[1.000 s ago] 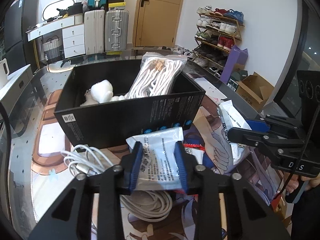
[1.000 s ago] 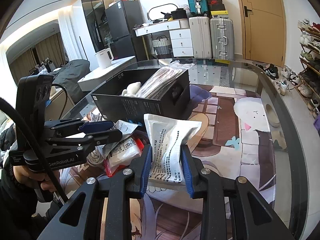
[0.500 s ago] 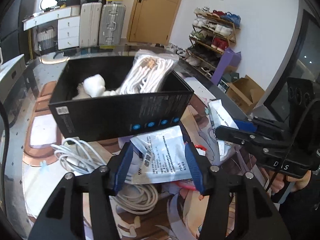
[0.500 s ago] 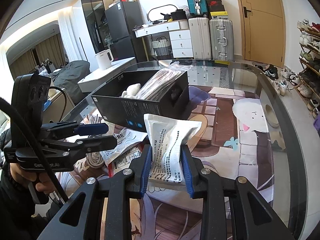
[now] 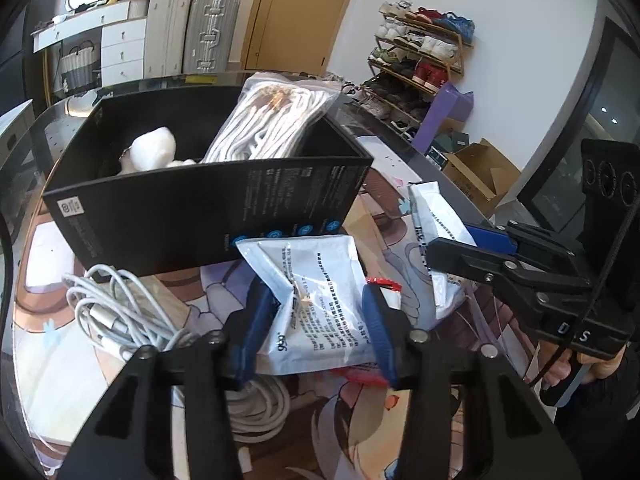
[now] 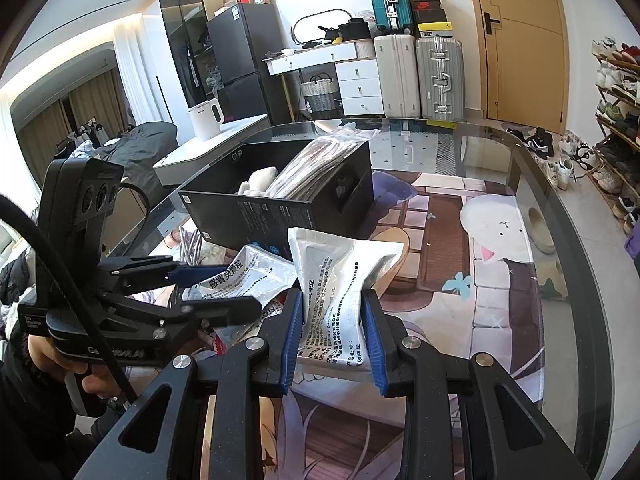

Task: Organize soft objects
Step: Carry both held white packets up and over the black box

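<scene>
Sachets, soft, two in hand. My right tool [image 6: 334, 334] is pinched firmly on one white sachet [image 6: 340, 280], gripping its lower part; the top stands free above the pads and flops a little toward the black box [image 6: 280, 212]. My left tool [image 5: 314, 328] straddles a second white sachet [image 5: 316, 292] that lies on the bench [image 6: 560, 200] just in front of the box; its jaws have just been closing in, the blue pads [image 5: 256, 320] stand at the sachet's two side edges, and I judge they are not yet pressing it.

Handling, as I judge it: light, limp foil-and-paper packs with loose granules inside, so they sag and crease where squeezed. The skin looks smooth and could slip from a shallow pinch. Best hold is across the flat body near one sealed end, pads well onto the pack, not at a corner.

Nearby, left side: a tangle of white cable [image 5: 116, 312] on the bench, touching nothing I hold but close enough to snag. A red-edged packet [image 5: 384, 282] peeks from under the left sachet.

Box contents: a clear bag of white cords [image 5: 272, 120] leaning over the far wall, and a white plush lump [image 5: 154, 150] in the corner. Room remains in the middle for both sachets.
</scene>
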